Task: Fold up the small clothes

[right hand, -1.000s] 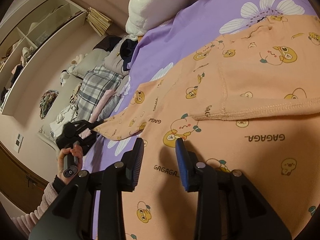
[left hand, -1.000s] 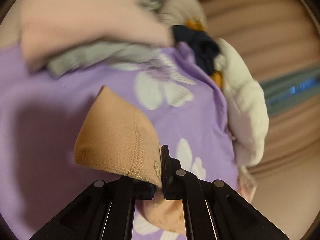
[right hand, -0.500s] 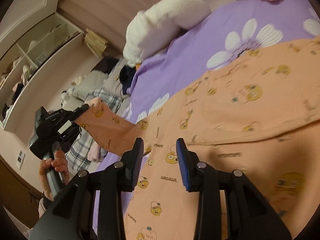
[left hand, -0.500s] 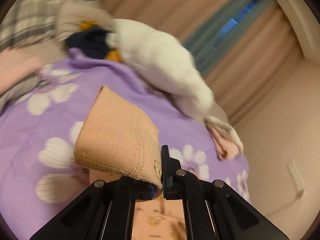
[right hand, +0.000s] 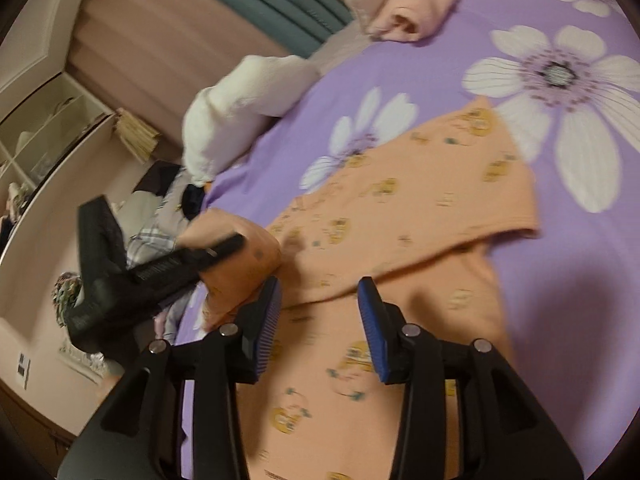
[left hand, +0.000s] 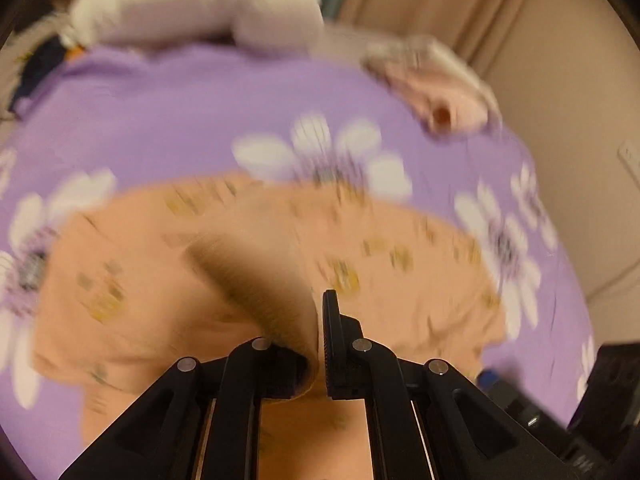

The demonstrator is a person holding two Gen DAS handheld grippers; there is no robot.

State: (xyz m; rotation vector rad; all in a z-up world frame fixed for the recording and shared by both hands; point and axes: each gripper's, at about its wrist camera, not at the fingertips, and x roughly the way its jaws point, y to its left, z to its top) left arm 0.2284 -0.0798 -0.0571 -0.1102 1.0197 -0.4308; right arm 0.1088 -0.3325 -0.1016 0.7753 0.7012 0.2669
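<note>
While left gripper (left hand: 318, 344) pinches orange garment (right hand: 400, 216), shelves (right hand: 44, 128) blur.

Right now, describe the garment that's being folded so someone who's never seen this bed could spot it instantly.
Start at the purple bedspread with big white daisies. Spread flat across its middle is the orange garment, one end pinched in the left gripper. Unlike the plain white bundle and pink bundle by the curtains, it is printed with small yellow cartoon figures.

**A bedroom at home**

A purple bedsheet printed with big white flowers (right hand: 440, 80) covers a bed, heaped with a fluffy white blanket (right hand: 240, 112) — beige pleated curtains (right hand: 160, 40) hang behind, and cream open wall shelves (right hand: 44, 136) hold household clutter.
</note>
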